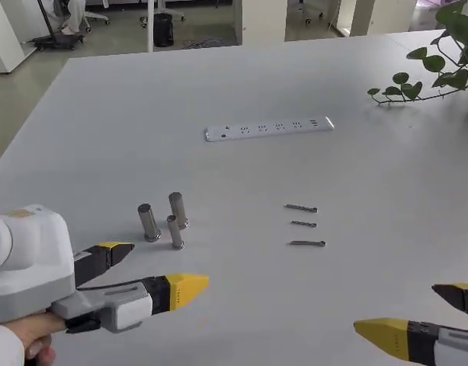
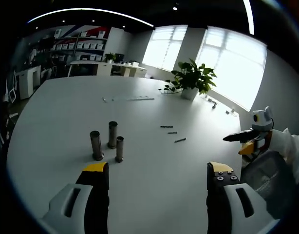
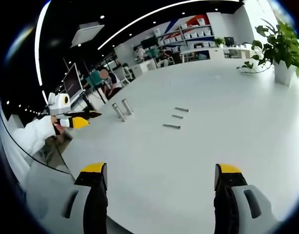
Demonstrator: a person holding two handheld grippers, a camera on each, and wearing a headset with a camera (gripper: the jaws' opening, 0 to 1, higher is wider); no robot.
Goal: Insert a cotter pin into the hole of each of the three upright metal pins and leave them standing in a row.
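Grey metal, blunt and cylindrical, the three metal pins [image 1: 175, 232] stand upright in a tight cluster on the white table [image 1: 219, 76], just ahead of the left gripper [image 1: 165, 263]; the nearest one is the shortest. Three thin cotter pins [image 1: 303, 224] lie flat in a short column, one behind another, beyond the right gripper [image 1: 394, 309] and well apart from the metal pins. Both grippers hover low over the near edge of the table with their yellow-tipped jaws wide apart, nothing between them. A hand [image 1: 32, 335] grips the left one from below. Farther off, past both grippers, a white power strip [image 1: 269, 128] lies flat, and a leafy plant [image 1: 440, 53] trails in ahead of the right gripper.
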